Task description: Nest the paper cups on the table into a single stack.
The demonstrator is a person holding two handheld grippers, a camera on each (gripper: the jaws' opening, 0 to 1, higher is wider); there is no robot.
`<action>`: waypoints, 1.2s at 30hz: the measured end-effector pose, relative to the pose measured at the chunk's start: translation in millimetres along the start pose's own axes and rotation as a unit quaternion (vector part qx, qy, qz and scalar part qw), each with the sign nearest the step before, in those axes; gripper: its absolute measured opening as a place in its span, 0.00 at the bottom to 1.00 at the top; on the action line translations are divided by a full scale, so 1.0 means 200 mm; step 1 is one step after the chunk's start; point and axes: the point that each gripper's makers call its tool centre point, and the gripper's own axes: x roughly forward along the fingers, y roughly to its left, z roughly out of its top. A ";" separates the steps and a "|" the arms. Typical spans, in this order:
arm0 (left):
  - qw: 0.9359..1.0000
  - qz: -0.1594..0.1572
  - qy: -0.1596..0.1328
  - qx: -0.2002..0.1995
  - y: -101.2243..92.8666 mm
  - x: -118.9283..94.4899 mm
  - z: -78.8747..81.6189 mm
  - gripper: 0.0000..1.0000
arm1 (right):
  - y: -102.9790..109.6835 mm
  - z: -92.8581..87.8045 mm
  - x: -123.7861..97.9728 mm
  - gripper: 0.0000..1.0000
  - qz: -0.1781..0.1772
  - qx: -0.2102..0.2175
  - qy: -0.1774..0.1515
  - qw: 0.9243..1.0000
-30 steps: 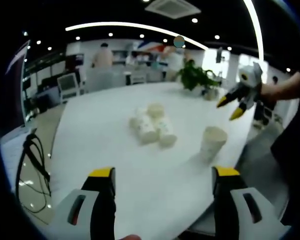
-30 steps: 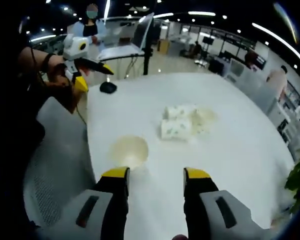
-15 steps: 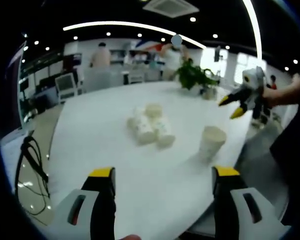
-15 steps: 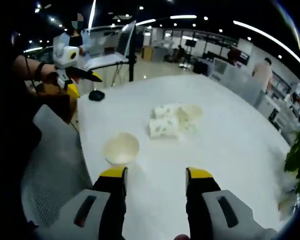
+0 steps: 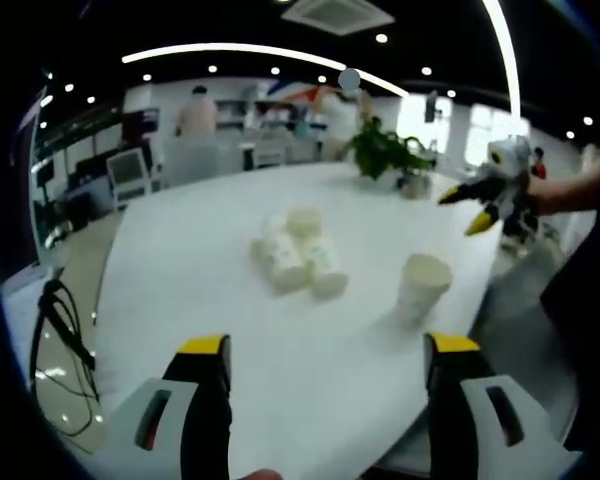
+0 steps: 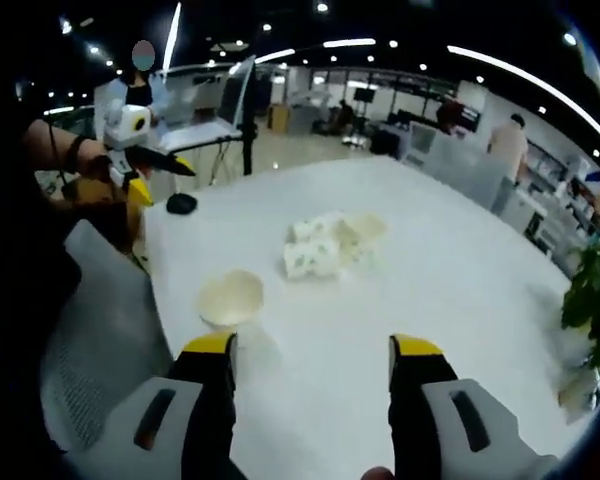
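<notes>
On counter: upright paper cup, toppled cups mid. Left gripper & right gripper fingers spread, holding nothing.

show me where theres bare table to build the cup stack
The table is bare between the upright cup and the right hand-held gripper, and across the far side toward the plant. In the left gripper view it is also bare in front of the left hand-held gripper. The middle is crowded with the toppled cups.
</notes>
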 end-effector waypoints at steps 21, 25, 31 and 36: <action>0.999 0.000 -0.015 0.034 0.03 0.02 0.19 0.77 | -0.04 0.01 -0.01 0.88 -0.008 0.023 -0.019 1.000; 0.999 -0.003 -0.013 0.040 0.04 0.04 0.21 0.77 | -0.05 -0.01 -0.01 0.95 -0.015 0.025 -0.016 0.999; 0.999 -0.012 -0.009 0.050 0.02 0.06 0.25 0.77 | -0.02 -0.03 0.00 1.00 -0.015 0.012 -0.020 1.000; 0.998 -0.015 -0.006 0.057 0.03 0.09 0.29 0.77 | 0.00 -0.05 0.00 1.00 -0.010 0.016 -0.018 1.000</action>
